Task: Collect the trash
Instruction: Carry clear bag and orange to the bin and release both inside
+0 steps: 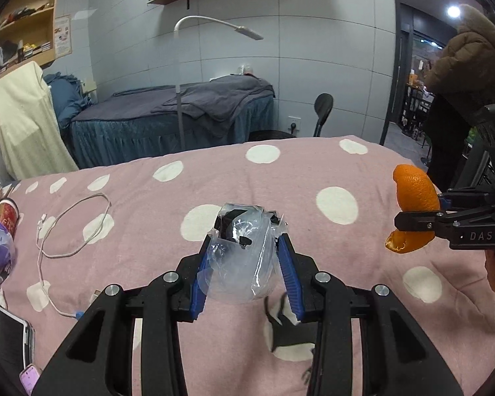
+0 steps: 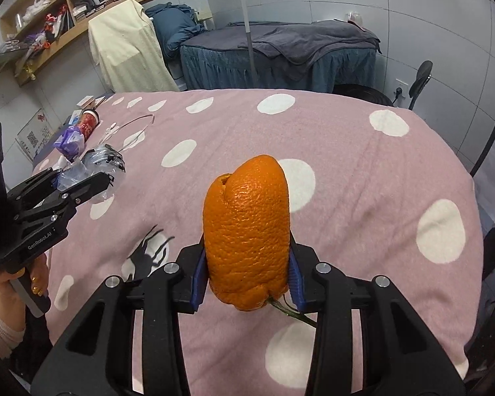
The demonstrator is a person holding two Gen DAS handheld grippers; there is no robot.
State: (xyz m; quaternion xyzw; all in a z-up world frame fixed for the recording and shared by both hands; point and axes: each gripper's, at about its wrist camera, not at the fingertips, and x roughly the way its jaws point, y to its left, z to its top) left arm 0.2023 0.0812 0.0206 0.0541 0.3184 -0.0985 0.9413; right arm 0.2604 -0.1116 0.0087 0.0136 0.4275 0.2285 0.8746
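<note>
Left hand-held gripper (image 1: 244,264) clamping clear plastic wrapper (image 1: 239,257), right hand-held gripper (image 2: 247,264) clamping orange peel (image 2: 247,231)

Clear crumpled plastic wrapper (image 1: 244,257), w/ black bits inside, pinched betw. left fingers (image 1: 199,280), bulging past their tips. Orange peel (image 2: 247,234), curled shell, upright betw. right fingers (image 2: 295,277), green stem poking out below.
</note>
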